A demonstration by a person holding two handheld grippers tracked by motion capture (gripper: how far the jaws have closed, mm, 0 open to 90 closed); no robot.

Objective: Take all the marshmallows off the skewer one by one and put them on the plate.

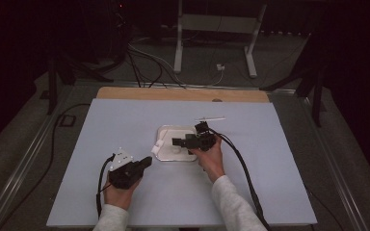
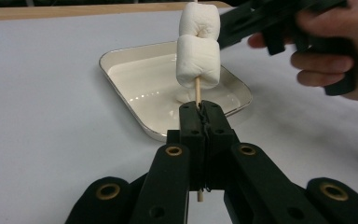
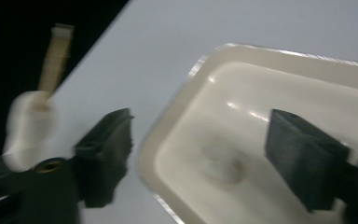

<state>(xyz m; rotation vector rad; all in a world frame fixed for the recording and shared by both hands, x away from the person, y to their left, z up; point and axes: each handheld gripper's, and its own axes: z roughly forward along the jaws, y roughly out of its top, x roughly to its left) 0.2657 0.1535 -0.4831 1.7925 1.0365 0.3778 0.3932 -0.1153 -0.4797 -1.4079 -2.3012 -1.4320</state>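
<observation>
My left gripper (image 2: pixel 200 109) is shut on a thin wooden skewer (image 2: pixel 197 91) that stands upright with two white marshmallows (image 2: pixel 198 60) threaded on it, just at the near left rim of a cream tray (image 2: pixel 121 88). In the high view this gripper (image 1: pixel 148 161) sits left of the tray (image 1: pixel 171 132), with the marshmallows (image 1: pixel 158 146) at the tray's left edge. My right gripper (image 3: pixel 205 158) hangs open over the tray (image 3: pixel 177 93), and a pale lump (image 3: pixel 221 168) lies on the tray floor between its jaws, untouched. The skewered marshmallows (image 3: pixel 28 126) show blurred at the left of that view.
A thin pale stick (image 1: pixel 210 118) lies on the blue-grey mat (image 1: pixel 125 120) behind the tray. The mat ends at a wooden strip (image 1: pixel 183 94) at the far side. Stand legs and cables (image 1: pixel 144 67) are on the floor beyond.
</observation>
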